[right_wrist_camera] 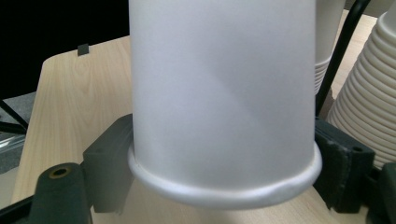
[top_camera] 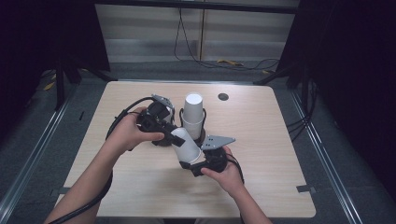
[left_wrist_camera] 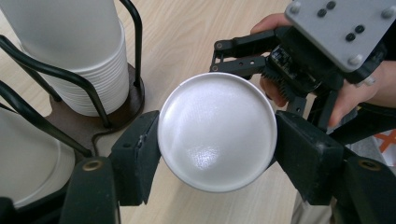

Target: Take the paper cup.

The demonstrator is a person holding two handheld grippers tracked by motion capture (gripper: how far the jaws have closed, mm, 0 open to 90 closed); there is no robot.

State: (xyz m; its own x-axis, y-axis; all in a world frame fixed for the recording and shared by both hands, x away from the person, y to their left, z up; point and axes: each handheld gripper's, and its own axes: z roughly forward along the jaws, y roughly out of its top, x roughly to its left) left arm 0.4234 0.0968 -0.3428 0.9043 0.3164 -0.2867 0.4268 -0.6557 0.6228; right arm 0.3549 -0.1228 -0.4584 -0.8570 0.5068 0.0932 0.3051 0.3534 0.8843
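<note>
A white paper cup lies tilted just above the table, held at both ends. My left gripper grips its closed bottom end. In the left gripper view the round base sits between the two black pads, both touching it. My right gripper is shut on the rim end. In the right gripper view the cup wall rises between the jaws and the rolled rim is slightly dented. A stack of white cups stands upright in a black wire holder just behind.
The wooden table has a dark round hole behind the holder. A second stack of cups sits in the same holder. Ribbed cup rims show at the right of the right gripper view. Cables trail from both grippers.
</note>
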